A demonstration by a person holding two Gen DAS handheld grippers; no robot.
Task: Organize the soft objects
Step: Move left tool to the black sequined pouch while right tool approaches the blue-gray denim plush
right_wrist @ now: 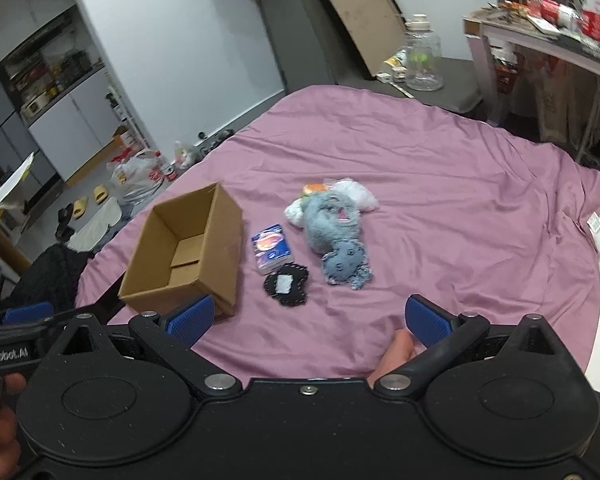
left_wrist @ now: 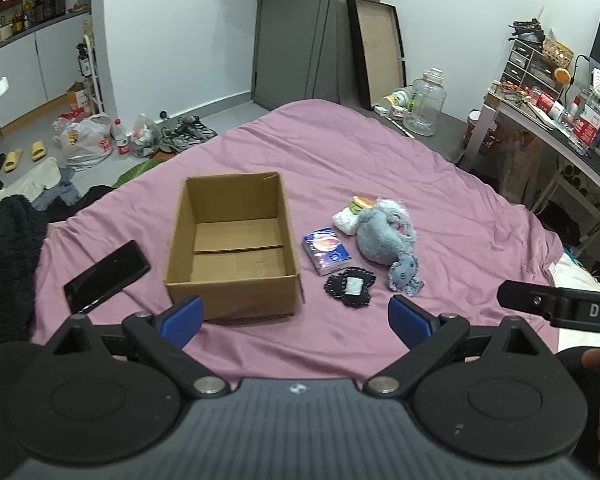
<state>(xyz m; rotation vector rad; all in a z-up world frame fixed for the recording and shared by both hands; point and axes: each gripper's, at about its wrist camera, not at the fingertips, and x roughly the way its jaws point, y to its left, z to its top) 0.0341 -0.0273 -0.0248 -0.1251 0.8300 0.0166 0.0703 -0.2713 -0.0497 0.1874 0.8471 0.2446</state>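
On the pink bed sheet point(left_wrist: 340, 152) sits a brown cardboard box point(left_wrist: 236, 276). Its top is open and nothing is inside it. A black phone point(left_wrist: 106, 276) lies flat on the sheet, left of the box and a little apart from it.

The soft things lie in a small group to the right of the box. Closest to the box is a blue tissue pack point(left_wrist: 327, 251), just beside the box wall. Near the front of the group is a black fuzzy patch point(left_wrist: 350, 287) with a small white square in its middle. It touches the near corner of the tissue pack. To the right lies a blue-grey stuffed toy point(left_wrist: 384, 236) on its side, with its curly legs pointing to the near side. Behind the toy, on the far side, is a white soft bundle point(left_wrist: 346, 220), a small round toy in orange and green point(left_wrist: 360, 203), and a clear plastic bag point(left_wrist: 396, 206). These all press up against the toy.

The left gripper point(left_wrist: 296, 318) hangs over the near part of the sheet, in front of the box. Its blue pads are spread wide and hold nothing. The right gripper point(right_wrist: 310, 316) hangs near the front of the soft things, too. Its pads are also spread wide with nothing between them.

Past the bed, far away, there are bags point(left_wrist: 86, 140) and shoes on the floor and a big clear jar point(left_wrist: 424, 104).
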